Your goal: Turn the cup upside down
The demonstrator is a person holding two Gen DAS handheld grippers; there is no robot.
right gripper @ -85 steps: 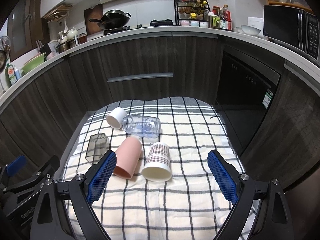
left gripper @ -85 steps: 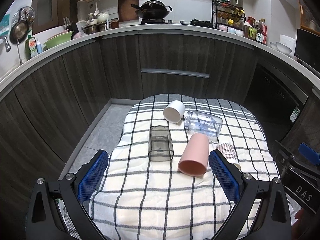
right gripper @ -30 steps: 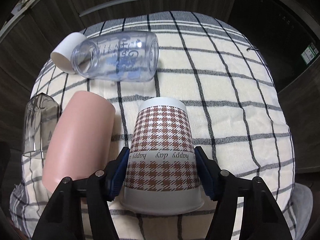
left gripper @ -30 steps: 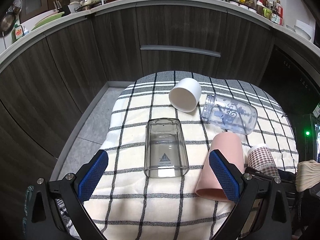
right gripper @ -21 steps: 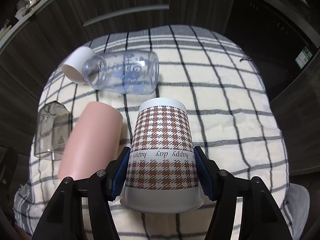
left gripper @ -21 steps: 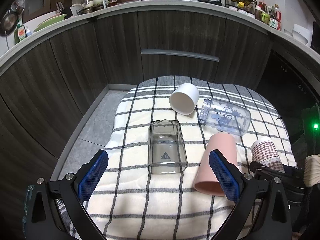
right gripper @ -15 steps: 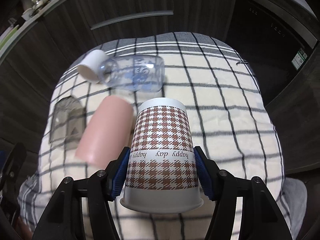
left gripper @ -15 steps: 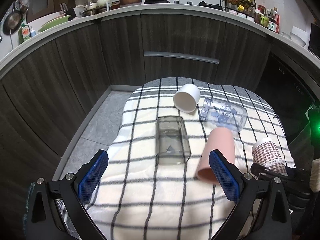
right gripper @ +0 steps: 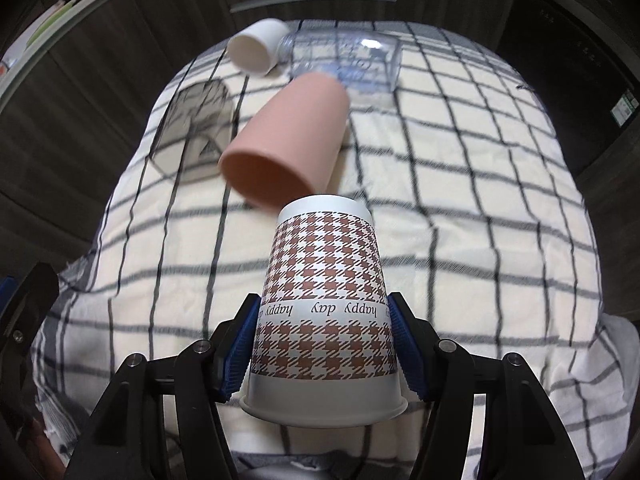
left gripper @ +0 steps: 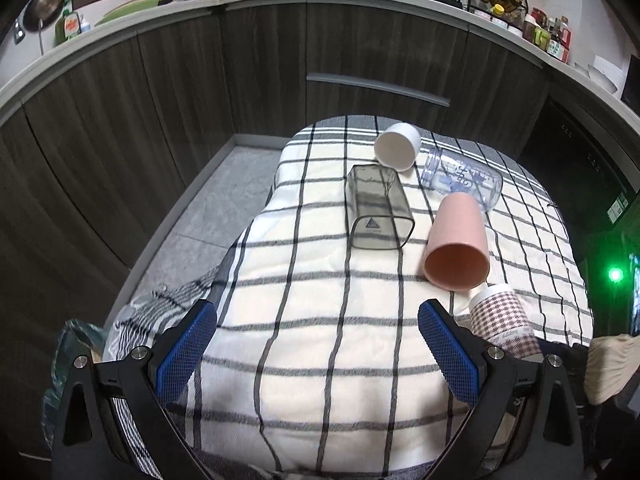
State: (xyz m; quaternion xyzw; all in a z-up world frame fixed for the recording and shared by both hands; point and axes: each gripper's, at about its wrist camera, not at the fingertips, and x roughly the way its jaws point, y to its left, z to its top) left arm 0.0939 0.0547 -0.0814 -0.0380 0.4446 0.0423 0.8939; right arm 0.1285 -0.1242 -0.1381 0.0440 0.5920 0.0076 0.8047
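Five vessels are in view: one houndstooth paper cup, one pink cup, one white cup, one smoky square container and one clear bottle. All but the paper cup lie on their sides on the checked cloth covering the desk.

The right claw is clenched on the paper cup, held above the cloth, base pointing away; half a second ago it sat nearer the bottle. The left claw hangs released, grasping nothing.

The cup reads "happy day", inverted; the bottle's blue print is probably lettering, too blurred to read.
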